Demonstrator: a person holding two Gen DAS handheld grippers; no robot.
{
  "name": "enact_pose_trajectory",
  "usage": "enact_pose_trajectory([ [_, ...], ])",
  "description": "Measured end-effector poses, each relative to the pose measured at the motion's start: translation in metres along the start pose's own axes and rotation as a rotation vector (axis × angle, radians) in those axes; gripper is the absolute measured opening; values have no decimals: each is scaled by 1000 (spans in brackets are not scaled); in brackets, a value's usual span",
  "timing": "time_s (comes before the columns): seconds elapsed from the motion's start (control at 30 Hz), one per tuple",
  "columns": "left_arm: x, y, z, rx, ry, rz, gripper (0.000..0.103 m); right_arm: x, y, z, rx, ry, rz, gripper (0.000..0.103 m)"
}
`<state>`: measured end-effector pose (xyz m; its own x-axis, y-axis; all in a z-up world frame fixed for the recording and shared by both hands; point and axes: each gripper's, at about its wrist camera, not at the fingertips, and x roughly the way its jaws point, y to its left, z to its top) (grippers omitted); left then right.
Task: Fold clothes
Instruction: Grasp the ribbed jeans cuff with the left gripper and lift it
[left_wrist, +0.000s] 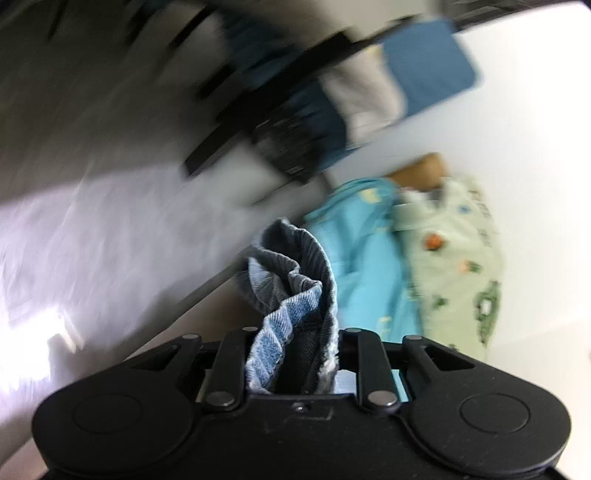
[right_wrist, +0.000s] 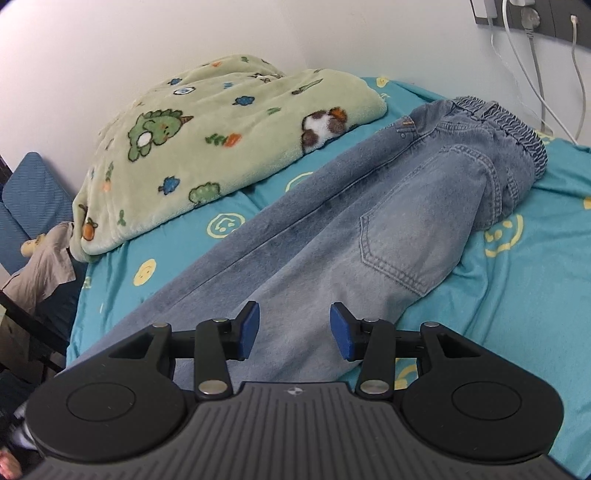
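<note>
Jeans (right_wrist: 354, 221) lying lengthwise on the bed (right_wrist: 517, 295), waistband pointing away from you, your right claw (right_wrist: 294, 330) released above them, your left claw (left_wrist: 291, 354) clenched on bunched denim.

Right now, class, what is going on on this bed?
A person with a gripper in each hand is folding a pair of jeans spread on a teal smiley-face bedsheet. The left gripper is shut on a bunched denim edge of the jeans and lifted, with the view blurred. The right gripper hangs open over the jeans' leg, gripping nothing. A green cartoon-print blanket lies beside them.
</note>
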<state>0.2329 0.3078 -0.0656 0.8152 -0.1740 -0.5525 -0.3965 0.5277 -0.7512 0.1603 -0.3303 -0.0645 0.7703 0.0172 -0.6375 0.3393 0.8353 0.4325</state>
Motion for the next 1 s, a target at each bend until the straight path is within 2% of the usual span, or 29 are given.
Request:
enact_pose_trajectory([
  [0.1,-18,-48,-6,99,-33,-22,19,-2,-4,-1,-8,-2,12,45],
  [0.23,-34,-116,-30,242,-67,-34,18,-3,-9,-1,-27,-15,-11,45],
  [0.43,-36,-206,-87,397,-74,-61,17,0,-21,3,-16,-44,-43,45],
  [0.57,-29,-254,-131,473,-56,-75,16,4,-28,7,7,-42,-29,45],
  [0.77,-5,-294,-198,566,-37,-83,15,0,-37,15,24,-61,6,45],
  [1.0,30,-302,-270,660,40,-91,14,-4,-52,24,95,-92,24,45],
])
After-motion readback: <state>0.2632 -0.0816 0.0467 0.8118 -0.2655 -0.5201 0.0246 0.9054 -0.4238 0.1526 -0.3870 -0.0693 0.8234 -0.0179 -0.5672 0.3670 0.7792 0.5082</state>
